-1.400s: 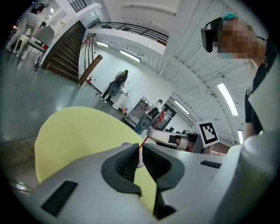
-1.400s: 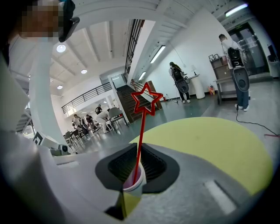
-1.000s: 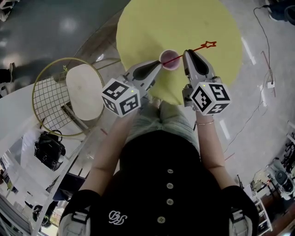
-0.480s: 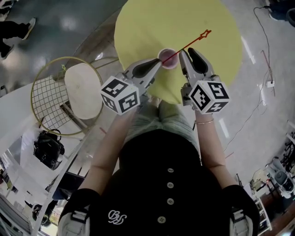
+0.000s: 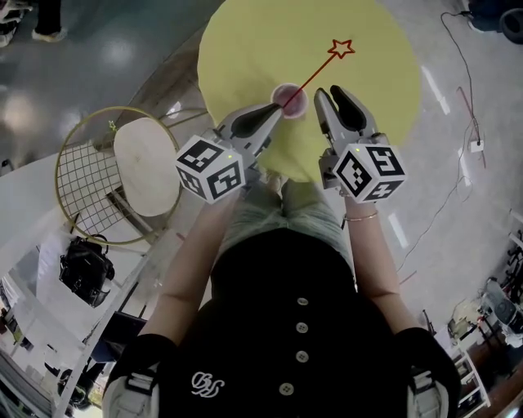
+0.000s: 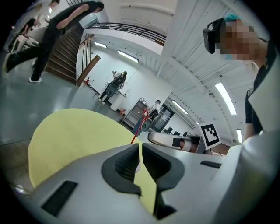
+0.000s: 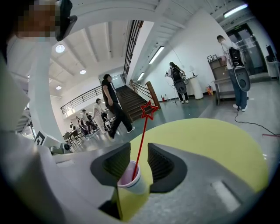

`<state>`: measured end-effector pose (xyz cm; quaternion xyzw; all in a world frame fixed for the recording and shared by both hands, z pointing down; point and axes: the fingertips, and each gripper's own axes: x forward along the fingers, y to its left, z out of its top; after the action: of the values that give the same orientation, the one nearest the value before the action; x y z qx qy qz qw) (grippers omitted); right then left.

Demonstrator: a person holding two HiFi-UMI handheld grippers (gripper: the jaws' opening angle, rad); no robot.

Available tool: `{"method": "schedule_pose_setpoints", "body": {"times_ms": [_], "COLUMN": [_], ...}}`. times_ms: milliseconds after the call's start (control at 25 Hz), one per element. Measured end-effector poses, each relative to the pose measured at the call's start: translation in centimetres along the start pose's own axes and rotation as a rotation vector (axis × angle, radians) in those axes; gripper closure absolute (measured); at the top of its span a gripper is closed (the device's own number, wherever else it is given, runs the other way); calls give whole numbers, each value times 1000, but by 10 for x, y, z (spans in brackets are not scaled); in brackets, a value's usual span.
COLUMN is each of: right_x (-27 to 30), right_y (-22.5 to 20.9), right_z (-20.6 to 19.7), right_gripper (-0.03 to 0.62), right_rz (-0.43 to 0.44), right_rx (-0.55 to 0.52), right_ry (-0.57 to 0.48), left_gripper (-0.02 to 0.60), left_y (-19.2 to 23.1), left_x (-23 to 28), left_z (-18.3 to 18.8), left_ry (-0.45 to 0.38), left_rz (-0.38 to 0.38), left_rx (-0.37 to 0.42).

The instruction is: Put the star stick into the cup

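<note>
A small white cup (image 5: 288, 100) with a pink inside stands near the front edge of the round yellow table (image 5: 368, 24). The red star stick (image 5: 315, 73) leans in it, star end up and to the far right. My left gripper (image 5: 274, 108) is shut on the cup's near rim; a sliver of white shows between its jaws (image 6: 140, 148). My right gripper (image 5: 330, 91) sits just right of the cup. Its jaws have just been opening and stand open, clear of the stick. In the right gripper view the cup (image 7: 130, 177) and stick (image 7: 142, 140) lie beyond the gripper (image 7: 139, 151).
A gold wire chair with a white seat (image 5: 147, 163) stands left of the table and a black bag (image 5: 86, 265) lies below it. Cables (image 5: 470, 122) run over the floor at right. People and a staircase (image 7: 131, 98) show far off.
The right gripper's jaws have spread and let go of the stick. The stick now rests in the cup and its star has swung left and farther away. The left gripper has stayed at the cup.
</note>
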<state>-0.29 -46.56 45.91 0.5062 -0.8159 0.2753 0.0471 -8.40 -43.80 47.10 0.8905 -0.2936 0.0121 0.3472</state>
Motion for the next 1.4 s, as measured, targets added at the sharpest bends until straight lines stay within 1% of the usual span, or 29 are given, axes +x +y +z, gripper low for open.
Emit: {"method": "schedule_pose_setpoints", "body": {"times_ms": [280, 440, 720, 920, 1120, 1280, 1400], "right_x": [-15, -31, -49, -80, -110, -132, -151], "right_y": [19, 22, 45, 56, 66, 67, 66], "right_z": [0, 3, 15, 21, 27, 25, 29], "right_gripper": [484, 484, 485, 524, 580, 591, 591], "right_rz": [44, 65, 204, 307, 389, 407, 404], "right_rx": [-13, -16, -49, -57, -83, -89, -101], "right_ry": [-25, -39, -26, -15, -32, -39, -77], "left_gripper": [552, 552, 552, 552, 552, 552, 552], "left_y": [-15, -33, -52, -81, -98, -119, -138], "left_x": [-15, -15, -15, -16, -24, -27, -28], "left_z": [8, 10, 19, 13, 5, -3, -7], "left_ry": [-49, -59, -95, -132, -179, -199, -215], "left_rz": [-1, -7, 1, 18, 57, 73, 75], "left_rx": [29, 59, 88, 96, 91, 105, 124]}}
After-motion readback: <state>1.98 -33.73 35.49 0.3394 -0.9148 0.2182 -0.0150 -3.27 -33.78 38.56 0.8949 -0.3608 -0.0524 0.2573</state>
